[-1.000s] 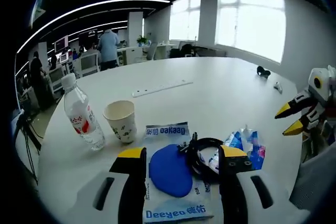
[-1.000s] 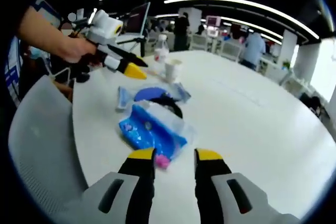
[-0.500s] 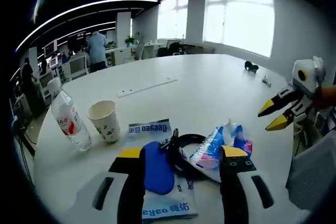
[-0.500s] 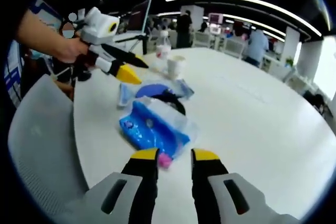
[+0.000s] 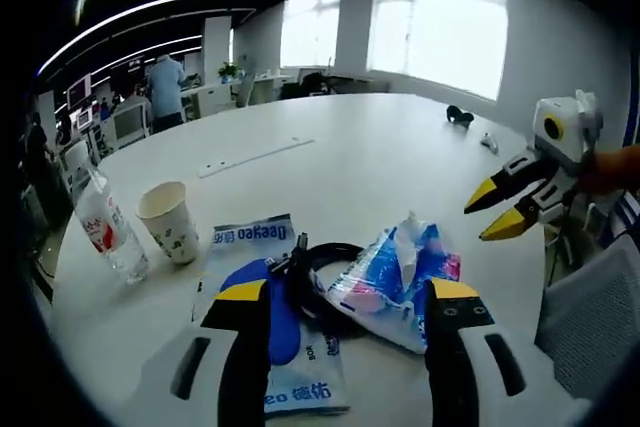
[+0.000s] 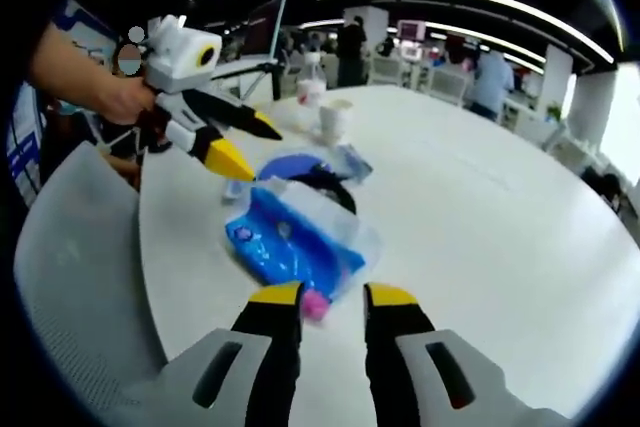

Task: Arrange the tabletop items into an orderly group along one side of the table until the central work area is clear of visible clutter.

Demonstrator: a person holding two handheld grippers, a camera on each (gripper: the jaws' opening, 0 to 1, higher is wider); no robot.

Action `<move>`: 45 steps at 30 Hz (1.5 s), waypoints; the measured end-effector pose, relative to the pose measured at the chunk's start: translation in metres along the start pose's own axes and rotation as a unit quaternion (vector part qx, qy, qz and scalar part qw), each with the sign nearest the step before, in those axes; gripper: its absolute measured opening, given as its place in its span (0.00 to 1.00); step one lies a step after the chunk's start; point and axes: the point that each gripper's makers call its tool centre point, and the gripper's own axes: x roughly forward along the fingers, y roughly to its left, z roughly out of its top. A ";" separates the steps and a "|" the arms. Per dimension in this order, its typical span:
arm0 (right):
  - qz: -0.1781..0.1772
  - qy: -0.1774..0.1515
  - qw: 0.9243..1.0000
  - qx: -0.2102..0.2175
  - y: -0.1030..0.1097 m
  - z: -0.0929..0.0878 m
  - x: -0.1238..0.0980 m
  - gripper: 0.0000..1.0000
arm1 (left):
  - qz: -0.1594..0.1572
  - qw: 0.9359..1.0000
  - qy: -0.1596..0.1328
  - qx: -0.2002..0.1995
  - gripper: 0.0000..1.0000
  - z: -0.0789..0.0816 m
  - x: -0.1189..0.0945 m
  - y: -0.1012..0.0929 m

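Left gripper view swung right since earlier, left claw spread over blue tissue pack; right claw narrowly parted

Grey chair beside the white table; bright windows behind.

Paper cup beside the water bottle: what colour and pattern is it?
The paper cup is cream with small dark printed motifs, clearest in the left gripper view.
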 end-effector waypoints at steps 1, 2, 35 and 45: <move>0.001 0.000 1.000 0.000 0.000 0.000 0.000 0.20 | -0.001 1.000 0.001 0.000 0.62 -0.001 0.001 -0.001; 0.001 0.001 1.000 0.001 0.000 0.000 0.001 0.20 | -0.004 1.000 0.004 0.000 0.62 -0.003 0.001 -0.003; 0.012 0.017 0.999 0.039 -0.009 -0.015 0.026 0.22 | -0.027 0.998 0.060 0.007 0.44 -0.039 0.023 -0.022; 0.022 0.023 0.998 0.057 -0.008 -0.017 0.036 0.19 | -0.033 0.996 0.083 -0.005 0.26 -0.050 0.021 -0.020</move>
